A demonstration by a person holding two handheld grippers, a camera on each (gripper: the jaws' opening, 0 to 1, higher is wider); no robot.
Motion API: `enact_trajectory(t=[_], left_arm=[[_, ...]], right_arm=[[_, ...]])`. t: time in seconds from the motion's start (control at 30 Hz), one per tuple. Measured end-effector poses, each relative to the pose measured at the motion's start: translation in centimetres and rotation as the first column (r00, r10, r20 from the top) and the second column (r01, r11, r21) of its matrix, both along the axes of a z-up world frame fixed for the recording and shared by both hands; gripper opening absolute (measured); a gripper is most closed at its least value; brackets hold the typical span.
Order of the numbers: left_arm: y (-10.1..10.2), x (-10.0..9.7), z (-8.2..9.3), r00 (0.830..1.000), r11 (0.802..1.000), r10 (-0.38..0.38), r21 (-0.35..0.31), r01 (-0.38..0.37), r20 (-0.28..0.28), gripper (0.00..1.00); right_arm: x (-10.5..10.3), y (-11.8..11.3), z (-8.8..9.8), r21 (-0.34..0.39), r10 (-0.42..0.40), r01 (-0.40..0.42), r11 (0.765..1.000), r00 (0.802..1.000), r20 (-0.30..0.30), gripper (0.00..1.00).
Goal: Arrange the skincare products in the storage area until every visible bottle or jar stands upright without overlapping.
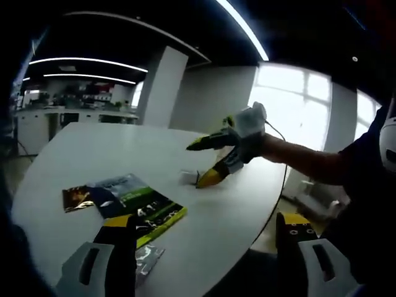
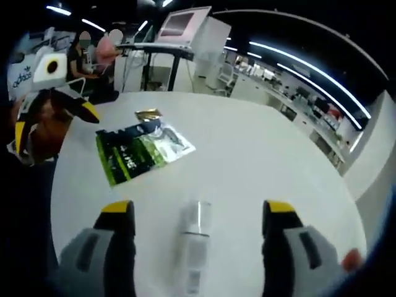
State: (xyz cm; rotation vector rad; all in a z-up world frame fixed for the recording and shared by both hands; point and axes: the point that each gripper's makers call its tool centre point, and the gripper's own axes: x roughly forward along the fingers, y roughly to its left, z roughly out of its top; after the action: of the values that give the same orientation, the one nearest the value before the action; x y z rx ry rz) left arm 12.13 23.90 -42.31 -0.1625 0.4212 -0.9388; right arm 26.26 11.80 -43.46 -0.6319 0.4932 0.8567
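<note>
A small clear bottle (image 2: 195, 238) lies on its side on the white round table (image 2: 260, 142). It rests between the two jaws of my right gripper (image 2: 198, 208), which is open around it without touching. From the left gripper view the same bottle (image 1: 188, 177) shows as a small pale object beside the yellow tips of the right gripper (image 1: 201, 164). My left gripper (image 1: 207, 221) is open, held low over the near table edge with nothing between its jaws. The left gripper (image 2: 54, 124) also appears at the table's left side.
A green and black flat packet (image 1: 139, 209) lies near the left gripper, with a small dark sachet (image 1: 77, 197) and a silvery one (image 1: 148, 257) beside it. The green packet (image 2: 142, 151) and a gold sachet (image 2: 148, 114) lie mid-table. People (image 2: 93, 55) sit beyond, next to a white machine (image 2: 185, 31).
</note>
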Motion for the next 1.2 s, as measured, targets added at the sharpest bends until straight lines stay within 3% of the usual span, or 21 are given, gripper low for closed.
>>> enact_trajectory(t=[0.33,0.6,0.73,1.0,1.2], left_arm=[[0.5,0.0,0.1,1.0,1.0,0.012,-0.006,-0.012,0.002,0.95],[0.8,0.1,0.2,1.0,1.0,0.017,-0.008,-0.017,0.004,0.95],[0.8,0.1,0.2,1.0,1.0,0.017,-0.008,-0.017,0.006,0.95],[0.7,0.1,0.4,1.0,1.0,0.015,-0.015,-0.015,0.011,0.95],[0.9,0.1,0.4,1.0,1.0,0.014,-0.012,-0.014,0.011,0.95]], right_arm=[[0.6,0.1,0.2,-0.033,0.006,-0.007,0.999,1.0,-0.028,0.8],[0.7,0.1,-0.5,-0.085,0.009,-0.016,0.996,0.996,-0.09,0.74],[0.5,-1.2,-1.8,-0.187,-0.027,-0.008,0.982,0.983,-0.184,0.67],[0.9,-0.1,-2.4,-0.149,-0.016,-0.025,0.989,0.964,-0.264,0.66],[1.1,-0.3,-2.7,-0.177,-0.028,-0.026,0.984,0.955,-0.296,0.65]])
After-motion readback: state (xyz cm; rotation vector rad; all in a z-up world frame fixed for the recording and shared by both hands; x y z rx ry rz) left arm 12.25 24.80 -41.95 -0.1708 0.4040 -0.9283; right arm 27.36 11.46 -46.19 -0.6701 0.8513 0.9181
